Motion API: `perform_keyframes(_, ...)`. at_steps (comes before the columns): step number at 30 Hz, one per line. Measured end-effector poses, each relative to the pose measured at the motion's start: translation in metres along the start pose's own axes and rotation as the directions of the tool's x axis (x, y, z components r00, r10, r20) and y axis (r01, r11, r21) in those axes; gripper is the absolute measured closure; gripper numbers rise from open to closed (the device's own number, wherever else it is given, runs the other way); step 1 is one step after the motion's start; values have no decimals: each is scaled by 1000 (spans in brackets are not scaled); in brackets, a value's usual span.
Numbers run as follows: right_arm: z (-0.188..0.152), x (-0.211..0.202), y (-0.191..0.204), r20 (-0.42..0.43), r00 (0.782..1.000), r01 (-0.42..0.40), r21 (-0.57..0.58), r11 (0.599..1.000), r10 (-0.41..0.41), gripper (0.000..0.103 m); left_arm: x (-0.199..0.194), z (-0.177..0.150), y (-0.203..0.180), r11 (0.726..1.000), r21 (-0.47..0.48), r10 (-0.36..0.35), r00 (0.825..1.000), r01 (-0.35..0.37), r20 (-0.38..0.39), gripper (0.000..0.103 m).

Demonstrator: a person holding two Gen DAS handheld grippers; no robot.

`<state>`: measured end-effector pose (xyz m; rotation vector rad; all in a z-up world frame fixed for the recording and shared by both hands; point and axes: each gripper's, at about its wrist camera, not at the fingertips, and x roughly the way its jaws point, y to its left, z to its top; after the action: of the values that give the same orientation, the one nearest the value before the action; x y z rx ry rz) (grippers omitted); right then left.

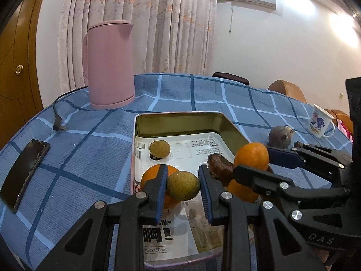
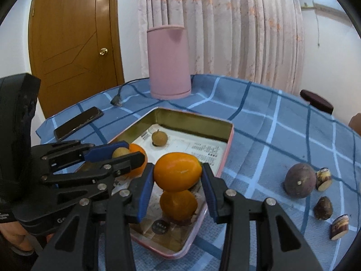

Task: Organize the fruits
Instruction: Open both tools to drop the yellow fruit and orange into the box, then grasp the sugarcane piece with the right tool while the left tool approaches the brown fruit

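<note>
A pink-rimmed tin tray (image 1: pixel 180 122) lined with printed paper sits on the blue checked cloth. My left gripper (image 1: pixel 182 171) is shut on a small green-brown round fruit (image 1: pixel 183 187) just above an orange (image 1: pixel 153 176) in the tray's near left. My right gripper (image 2: pixel 177 167) is shut on an orange fruit (image 2: pixel 177 172), held over a second orange (image 2: pixel 178 205) at the tray's near right. A loose small brown fruit (image 1: pixel 159 148) lies farther back in the tray, and a dark brown piece (image 1: pixel 220 166) lies by the right wall. Each gripper shows in the other's view.
A pink kettle (image 1: pixel 109 65) stands behind the tray, its plug (image 1: pixel 59 125) on the cloth. A black phone (image 1: pixel 22 174) lies to the left. Right of the tray lie a purple round fruit (image 2: pixel 299 179) and several small brown pieces (image 2: pixel 323 207). A white mug (image 1: pixel 320 122) stands far right.
</note>
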<state>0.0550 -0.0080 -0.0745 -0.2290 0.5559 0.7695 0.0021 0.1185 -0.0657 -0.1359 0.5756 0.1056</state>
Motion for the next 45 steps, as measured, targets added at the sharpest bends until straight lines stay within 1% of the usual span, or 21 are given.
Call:
perform_keyframes(2,-1,0,-1,-2,1000,-7,5,1000,7,57,0,0,0,1000,-2,6,1000,-6,-3,72)
perform_keyframes(5,-1,-6,-8,22,1000,-6,23,1000,5,45,-2,0,1,1000,-10,0,1000,0,-8,66)
perform_keyframes(6,-2,-7,-9,26,1000,-1,28,1000,0,39,-4,0,1,1000,-15,5,1000,-5,-8,60)
perform_keyframes(7,-2,-10,-11,34,999,1,32,999,-2,35,-5,0,1,1000,-17,10,1000,-10,-7,55)
perform_keyframes(9,-3,-19,-16,57,998,-1,43,999,-1,33,-9,0,0,1000,-20,24,1000,-24,7,35)
perform_keyframes(11,-4,-32,-21,85,996,24,42,999,-28,32,-14,2,-5,1000,-12,13,1000,-13,25,29)
perform_keyframes(16,-12,-70,-47,141,980,131,64,989,-139,29,-22,8,-29,999,32,-9,998,7,57,29)
perform_keyframes(19,-21,-91,-78,140,957,237,123,964,-254,28,-23,12,-46,998,60,-34,997,30,64,29)
perform_keyframes(20,-27,-98,-93,126,943,288,157,945,-308,29,-23,13,-52,997,70,-42,997,38,63,29)
perform_keyframes(23,-39,-112,-129,82,908,382,240,892,-411,28,-19,16,-73,992,104,-74,996,68,53,29)
perform_keyframes(27,-52,-122,-169,-1,879,453,313,835,-477,28,-13,22,-106,981,173,-102,994,93,46,29)
perform_keyframes(29,-57,-119,-183,-46,881,458,338,822,-471,30,-9,23,-119,975,194,-115,993,105,39,29)
perform_keyframes(31,-59,-112,-189,-87,886,456,340,822,-455,36,-2,25,-133,970,211,-129,991,120,29,29)
perform_keyframes(32,-62,-108,-191,-104,888,454,339,824,-447,37,2,26,-138,968,218,-131,991,124,19,29)
perform_keyframes(34,-64,-101,-195,-139,899,436,346,831,-414,47,10,28,-148,963,225,-150,989,148,-7,29)
perform_keyframes(36,-63,-95,-199,-167,902,433,349,831,-399,47,18,29,-158,956,240,-167,986,168,-28,29)
perform_keyframes(39,-65,-84,-204,-211,912,406,351,844,-351,52,27,28,-171,947,252,-190,980,199,-60,29)
perform_keyframes(40,-67,-80,-207,-228,916,394,353,848,-330,56,29,28,-174,946,253,-193,979,204,-67,29)
perform_keyframes(41,-68,-79,-209,-236,919,384,360,850,-315,64,32,27,-178,944,256,-193,978,206,-73,29)
perform_keyframes(44,-70,-86,-209,-205,928,368,380,849,-310,65,40,25,-186,941,264,-194,977,212,-92,29)
perform_keyframes(45,-70,-91,-210,-192,925,379,391,839,-328,65,44,25,-190,938,264,-201,974,223,-106,29)
